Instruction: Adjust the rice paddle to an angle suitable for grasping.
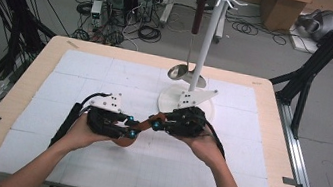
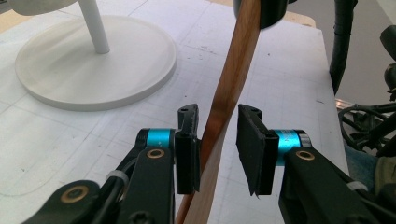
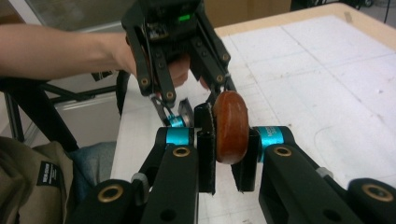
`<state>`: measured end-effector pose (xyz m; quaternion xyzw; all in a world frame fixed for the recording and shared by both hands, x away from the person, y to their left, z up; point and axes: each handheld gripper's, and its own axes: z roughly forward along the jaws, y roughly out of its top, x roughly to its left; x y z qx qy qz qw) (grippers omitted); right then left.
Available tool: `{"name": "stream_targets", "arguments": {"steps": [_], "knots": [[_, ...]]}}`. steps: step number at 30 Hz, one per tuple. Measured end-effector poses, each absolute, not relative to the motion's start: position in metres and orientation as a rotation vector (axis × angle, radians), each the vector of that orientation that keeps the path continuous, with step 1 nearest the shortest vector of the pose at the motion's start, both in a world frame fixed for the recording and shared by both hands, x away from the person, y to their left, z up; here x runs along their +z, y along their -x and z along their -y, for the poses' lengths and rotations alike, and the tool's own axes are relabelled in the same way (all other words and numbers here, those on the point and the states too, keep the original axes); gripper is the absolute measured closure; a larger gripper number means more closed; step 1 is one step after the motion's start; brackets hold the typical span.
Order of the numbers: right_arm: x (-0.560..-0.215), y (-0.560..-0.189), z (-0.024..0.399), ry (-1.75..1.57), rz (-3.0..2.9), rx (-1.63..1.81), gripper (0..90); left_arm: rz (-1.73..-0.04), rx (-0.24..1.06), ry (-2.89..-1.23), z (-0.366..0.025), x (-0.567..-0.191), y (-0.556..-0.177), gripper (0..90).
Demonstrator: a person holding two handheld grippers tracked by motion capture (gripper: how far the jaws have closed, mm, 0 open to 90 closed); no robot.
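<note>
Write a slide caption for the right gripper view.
Right gripper clamps a wooden utensil's rounded end between its jaws, with the left gripper opposite.

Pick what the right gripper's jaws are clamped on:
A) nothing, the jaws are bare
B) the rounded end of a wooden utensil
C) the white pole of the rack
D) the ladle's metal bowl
B: in the right gripper view, the right gripper has both pads pressed on the rounded brown end of the wooden utensil, while the ladle hangs on the rack.
</note>
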<state>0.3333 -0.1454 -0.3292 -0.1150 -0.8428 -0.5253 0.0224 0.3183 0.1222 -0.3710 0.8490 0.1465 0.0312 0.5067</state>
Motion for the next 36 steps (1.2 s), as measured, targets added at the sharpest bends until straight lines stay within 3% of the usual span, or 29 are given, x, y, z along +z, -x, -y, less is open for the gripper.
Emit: {"name": "stream_targets", "arguments": {"steps": [12, 17, 25, 36], "knots": [[-0.32, -0.332, 0.142, 0.335, 2.595, -1.679, 82.3, -0.334, 0.062, -2.06, -0.12, -0.372, -0.318, 73.6], [-0.325, -0.332, 0.137, 0.354, 2.582, -1.699, 74.8, -0.313, 0.057, -2.066, -0.122, -0.372, -0.316, 79.7], [-0.342, -0.331, 0.127, 0.352, 2.578, -1.677, 70.8, -0.316, 0.073, -2.067, -0.129, -0.371, -0.316, 80.9], [-0.352, -0.332, 0.12, 0.355, 2.523, -1.731, 81.4, -0.311, 0.069, -2.07, -0.131, -0.371, -0.316, 77.2]]}}
